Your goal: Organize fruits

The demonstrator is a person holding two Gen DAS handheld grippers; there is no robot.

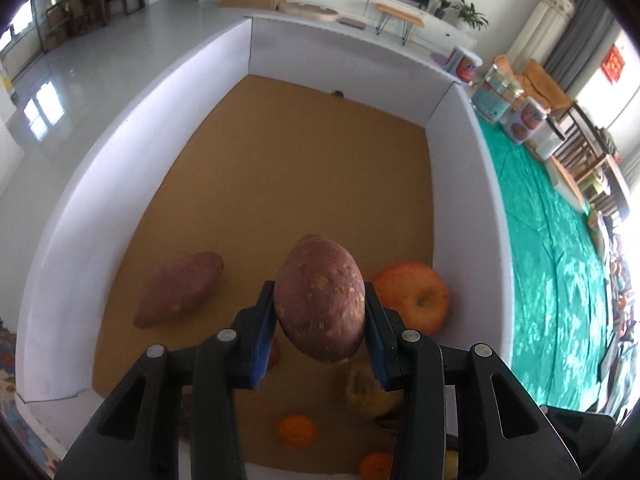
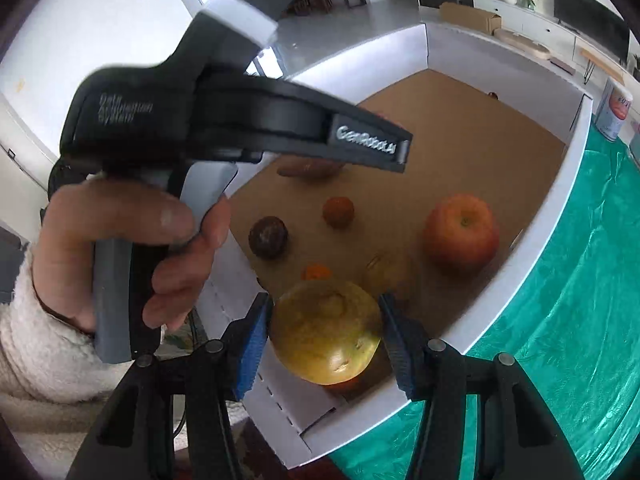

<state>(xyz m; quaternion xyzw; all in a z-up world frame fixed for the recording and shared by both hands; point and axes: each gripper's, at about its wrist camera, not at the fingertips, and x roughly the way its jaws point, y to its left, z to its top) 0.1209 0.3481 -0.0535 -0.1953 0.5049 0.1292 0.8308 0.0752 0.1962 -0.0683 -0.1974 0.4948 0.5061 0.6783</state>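
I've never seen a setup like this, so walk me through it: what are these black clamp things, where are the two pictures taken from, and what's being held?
They are handheld grippers, one per hand, each with a camera looking along its fingers. The left view shows the left gripper holding a sweet potato above a white-walled box; another sweet potato, an apple and small oranges lie inside. The right view shows the right gripper holding a yellow-green fruit.

Black plastic arms, each fastened with round silver screws, are seen on both grippers, with blue ribbed pads on the fingers. "GenRobot.AI" is printed on the left gripper, gripped by a bare hand in a white fleece sleeve.
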